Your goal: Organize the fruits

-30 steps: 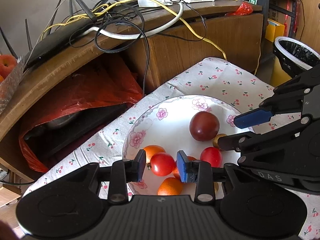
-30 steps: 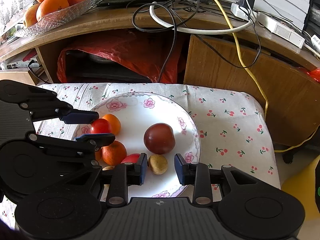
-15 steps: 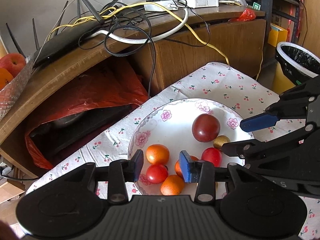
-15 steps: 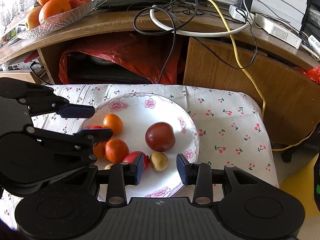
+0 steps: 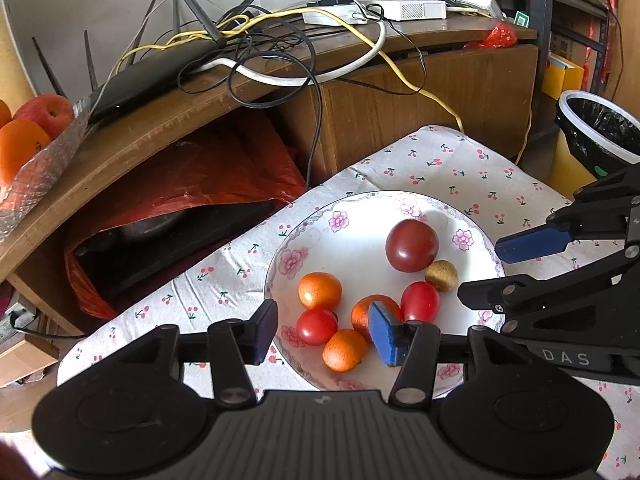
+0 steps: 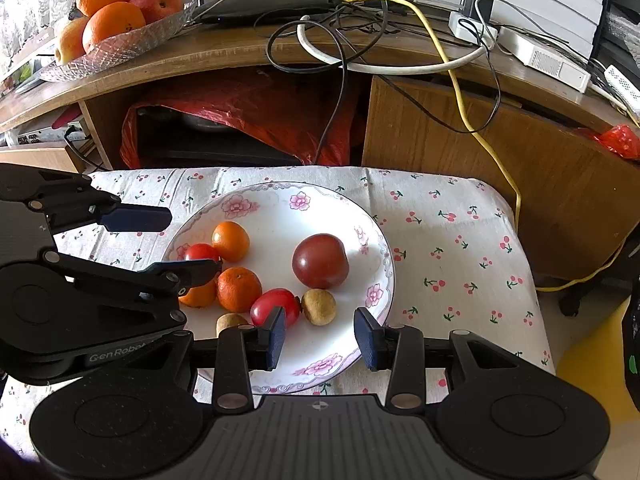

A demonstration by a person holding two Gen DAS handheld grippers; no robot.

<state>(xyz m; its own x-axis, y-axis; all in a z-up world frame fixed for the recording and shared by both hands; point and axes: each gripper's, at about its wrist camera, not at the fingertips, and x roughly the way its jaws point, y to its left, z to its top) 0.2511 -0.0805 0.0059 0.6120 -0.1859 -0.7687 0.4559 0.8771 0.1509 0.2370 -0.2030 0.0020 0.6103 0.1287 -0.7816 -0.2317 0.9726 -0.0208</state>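
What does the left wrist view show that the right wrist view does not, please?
Only the left wrist view shows the black-lined white bin. Only the right wrist view shows a second small brown fruit at the plate's near edge. Both show the white floral-rimmed plate carrying the large dark red round fruit, and both open grippers: left gripper, right gripper.

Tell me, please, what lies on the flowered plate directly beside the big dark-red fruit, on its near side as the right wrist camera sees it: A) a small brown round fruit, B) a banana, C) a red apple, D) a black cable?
A: a small brown fruit sits right against the dark-red fruit on the plate.
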